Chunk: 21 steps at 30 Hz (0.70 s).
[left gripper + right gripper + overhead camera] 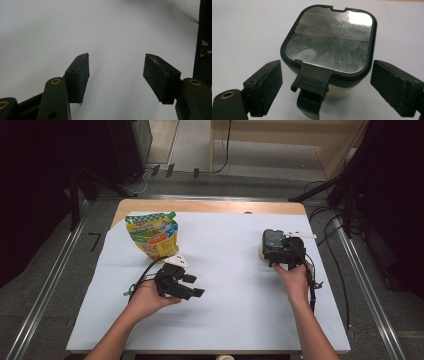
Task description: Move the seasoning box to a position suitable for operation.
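I am holding the right gripper (325, 87) spread wide, its jaws flanking one small container (329, 47) without touching it. The container is standing upright on the white sheet (235, 285) at the table's right side, its squarish black-rimmed lid facing up and the front latch (312, 83) pointing back toward my gripper. I am keeping the left gripper (116, 75) released too, jaws apart over bare sheet, aimed rightward across the table. One yellow-green pouch (153, 235) is standing just beyond my left hand (145, 297).
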Each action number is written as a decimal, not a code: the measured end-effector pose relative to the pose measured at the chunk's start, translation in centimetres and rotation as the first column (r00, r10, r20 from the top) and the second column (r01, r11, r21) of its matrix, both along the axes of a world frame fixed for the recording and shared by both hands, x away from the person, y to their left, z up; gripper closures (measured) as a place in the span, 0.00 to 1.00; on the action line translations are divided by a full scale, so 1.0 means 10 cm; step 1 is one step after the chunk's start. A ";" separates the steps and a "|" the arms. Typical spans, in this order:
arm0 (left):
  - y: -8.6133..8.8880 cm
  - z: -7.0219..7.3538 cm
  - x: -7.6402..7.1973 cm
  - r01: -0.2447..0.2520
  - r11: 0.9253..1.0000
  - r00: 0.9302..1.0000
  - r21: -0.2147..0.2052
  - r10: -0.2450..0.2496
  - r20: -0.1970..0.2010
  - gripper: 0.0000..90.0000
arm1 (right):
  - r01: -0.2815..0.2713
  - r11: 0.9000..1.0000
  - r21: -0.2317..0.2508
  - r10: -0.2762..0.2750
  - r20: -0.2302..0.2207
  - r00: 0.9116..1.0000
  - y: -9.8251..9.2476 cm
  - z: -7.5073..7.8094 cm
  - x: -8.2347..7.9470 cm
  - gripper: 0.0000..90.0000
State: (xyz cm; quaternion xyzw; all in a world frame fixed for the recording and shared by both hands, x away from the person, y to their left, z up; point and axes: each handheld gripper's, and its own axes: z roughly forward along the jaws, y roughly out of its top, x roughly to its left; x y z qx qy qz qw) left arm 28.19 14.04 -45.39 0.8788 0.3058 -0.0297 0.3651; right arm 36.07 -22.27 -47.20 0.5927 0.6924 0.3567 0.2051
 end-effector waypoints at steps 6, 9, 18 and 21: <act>0.05 -0.01 -0.04 -0.019 1.000 1.000 -0.003 0.019 -0.002 0.43 | 0.034 0.998 -0.057 -0.033 0.013 0.999 0.11 -0.08 0.08 0.08; 0.08 -0.02 -0.06 -0.023 1.000 1.000 0.000 0.023 -0.002 0.43 | 0.064 0.997 -0.039 -0.063 0.019 0.998 0.12 -0.12 0.12 0.09; 0.15 -0.04 -0.09 -0.049 0.999 0.999 -0.003 0.049 -0.011 0.43 | 0.130 0.991 -0.032 -0.129 0.054 0.990 0.18 -0.20 0.21 0.12; 0.17 -0.05 -0.09 -0.051 0.999 0.999 -0.001 0.051 -0.012 0.43 | 0.141 0.990 -0.026 -0.140 0.057 0.989 0.18 -0.21 0.23 0.11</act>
